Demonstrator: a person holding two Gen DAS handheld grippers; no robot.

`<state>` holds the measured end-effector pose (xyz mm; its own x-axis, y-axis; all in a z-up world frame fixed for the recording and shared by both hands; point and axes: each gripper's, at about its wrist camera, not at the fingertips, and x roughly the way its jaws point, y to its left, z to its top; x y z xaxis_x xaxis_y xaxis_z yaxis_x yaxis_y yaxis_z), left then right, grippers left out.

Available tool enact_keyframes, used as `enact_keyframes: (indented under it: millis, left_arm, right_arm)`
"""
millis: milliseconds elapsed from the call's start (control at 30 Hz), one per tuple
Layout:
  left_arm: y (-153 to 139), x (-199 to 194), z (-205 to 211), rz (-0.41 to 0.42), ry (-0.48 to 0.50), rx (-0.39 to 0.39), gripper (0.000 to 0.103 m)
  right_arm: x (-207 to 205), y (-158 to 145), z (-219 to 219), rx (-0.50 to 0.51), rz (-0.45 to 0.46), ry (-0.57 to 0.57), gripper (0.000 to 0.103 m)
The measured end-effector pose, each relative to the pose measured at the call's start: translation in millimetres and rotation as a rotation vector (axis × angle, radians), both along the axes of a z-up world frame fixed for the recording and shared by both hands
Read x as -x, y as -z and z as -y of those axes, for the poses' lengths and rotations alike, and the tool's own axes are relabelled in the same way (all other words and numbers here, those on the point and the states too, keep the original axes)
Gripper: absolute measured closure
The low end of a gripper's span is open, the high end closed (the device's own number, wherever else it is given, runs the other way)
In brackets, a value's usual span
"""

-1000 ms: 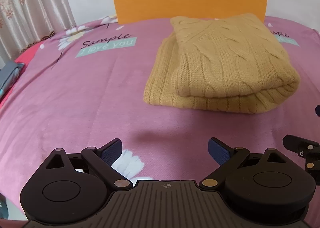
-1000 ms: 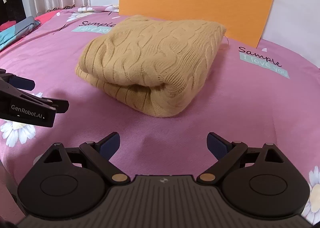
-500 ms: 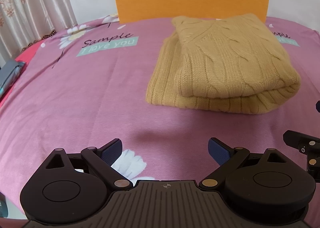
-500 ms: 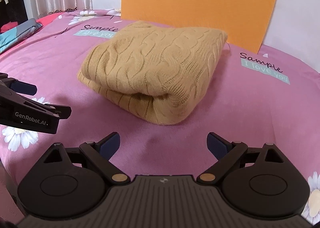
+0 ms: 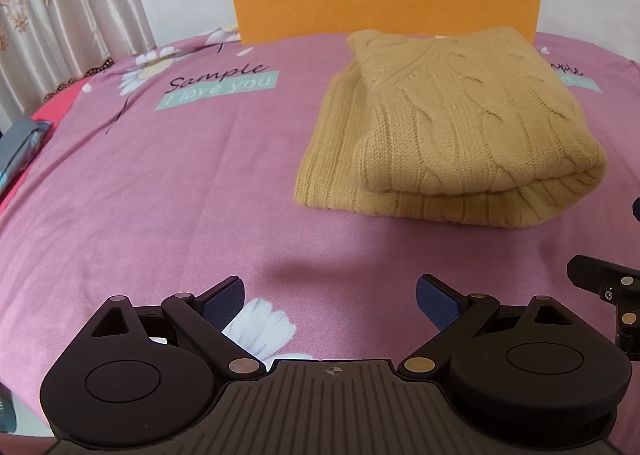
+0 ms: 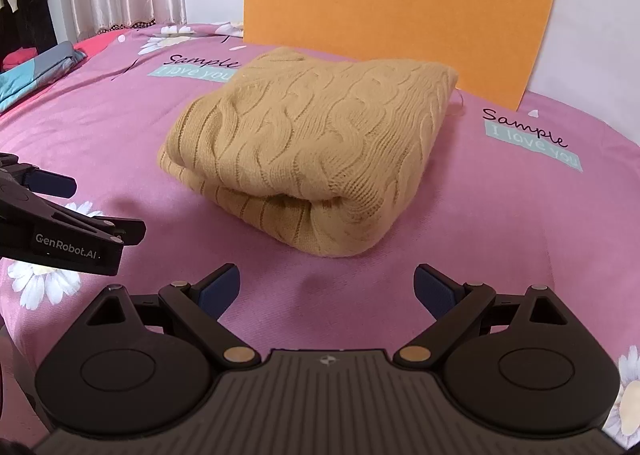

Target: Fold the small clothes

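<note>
- My left gripper (image 5: 330, 297) has its jaws spread wide, holding nothing, over the pink sheet (image 5: 160, 183).
- My right gripper (image 6: 327, 287) is spread apart too, gripping nothing.
- The mustard cable-knit sweater (image 5: 448, 127) lies folded into a thick bundle on the sheet, well ahead of both tools and touching neither.
- Behind the sweater, an orange board (image 6: 400, 3) stands upright against the wall.

Pink bedsheet (image 5: 160, 175): printed "Sample" in black script above "I love you" on a teal band, seen at several spots. Left gripper (image 6: 52, 191): white lettering "GenRobot.AI" on its black side.
</note>
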<state>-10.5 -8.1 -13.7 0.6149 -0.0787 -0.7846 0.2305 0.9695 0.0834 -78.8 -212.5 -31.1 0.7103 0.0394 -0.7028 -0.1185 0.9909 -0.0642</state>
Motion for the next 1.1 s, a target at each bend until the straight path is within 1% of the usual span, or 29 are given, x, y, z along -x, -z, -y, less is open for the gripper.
enact_keyframes:
  millis: [433,1100]
  left_arm:
    - [4.8,-4.0,1.6,-0.014,-0.005,-0.006,0.0]
    - [8.8,-7.0,-1.2,-0.03,0.002,0.008,0.0]
  right_arm:
    - [-3.6,6.2,1.3,-0.017,-0.018,0.0,0.008]
    - [-8.7,12.6,-5.1,-0.025,-0.035,-0.009,0.008]
